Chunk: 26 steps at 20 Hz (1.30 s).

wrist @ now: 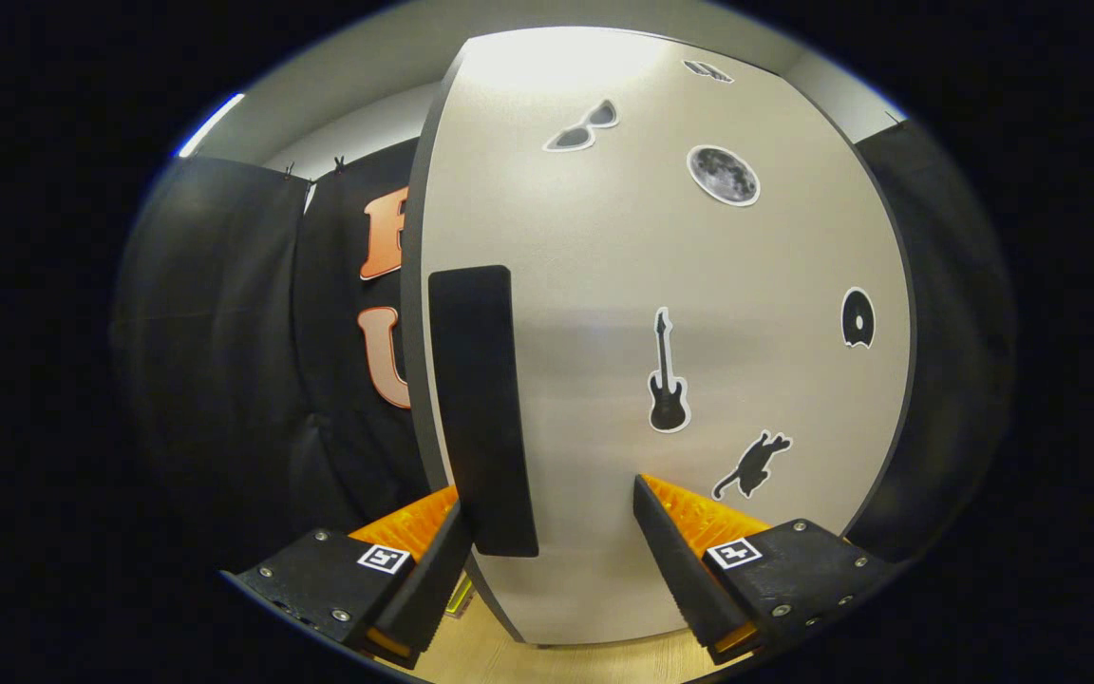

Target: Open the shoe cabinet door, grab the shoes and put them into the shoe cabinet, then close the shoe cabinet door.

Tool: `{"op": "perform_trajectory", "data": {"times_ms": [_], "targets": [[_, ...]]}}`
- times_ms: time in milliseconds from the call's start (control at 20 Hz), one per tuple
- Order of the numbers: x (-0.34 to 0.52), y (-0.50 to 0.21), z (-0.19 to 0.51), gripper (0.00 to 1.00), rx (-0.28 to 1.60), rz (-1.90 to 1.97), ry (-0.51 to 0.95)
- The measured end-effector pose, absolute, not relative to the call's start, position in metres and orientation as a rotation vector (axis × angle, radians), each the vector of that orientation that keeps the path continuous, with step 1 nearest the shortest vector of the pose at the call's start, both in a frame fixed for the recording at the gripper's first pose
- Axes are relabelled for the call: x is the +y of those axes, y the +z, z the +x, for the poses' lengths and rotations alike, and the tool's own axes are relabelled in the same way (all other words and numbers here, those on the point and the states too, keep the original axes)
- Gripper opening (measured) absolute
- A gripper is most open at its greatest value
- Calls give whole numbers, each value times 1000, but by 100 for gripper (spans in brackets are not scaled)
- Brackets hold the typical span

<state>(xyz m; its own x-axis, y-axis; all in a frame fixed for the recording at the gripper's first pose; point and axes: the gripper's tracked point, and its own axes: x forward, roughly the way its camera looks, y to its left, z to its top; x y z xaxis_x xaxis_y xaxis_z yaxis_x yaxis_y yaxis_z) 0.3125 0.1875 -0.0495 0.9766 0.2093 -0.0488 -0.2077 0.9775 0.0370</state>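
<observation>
The shoe cabinet door (661, 285), pale and dotted with stickers (669, 375), stands directly ahead of the gripper (552, 532). Its dark vertical handle (482, 408) sits between the gripper's wide-spread fingers, by the left one; contact unclear.

The shoe cabinet door (661, 285) stands close ahead of the gripper (547, 532), blocking the way forward. Its black handle (480, 408) rises between the spread fingers, nearer the left one. Free room lies left of the door's edge, toward the black cloth wall (224, 332).
</observation>
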Motion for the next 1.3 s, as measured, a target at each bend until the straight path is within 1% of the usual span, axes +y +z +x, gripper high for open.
{"op": "perform_trajectory", "data": {"times_ms": [300, 900, 1300], "targets": [[187, -50, 315, 98, 29, 29, 185], [189, -51, 314, 98, 69, 8, 175], [182, -34, 275, 98, 49, 13, 177]]}}
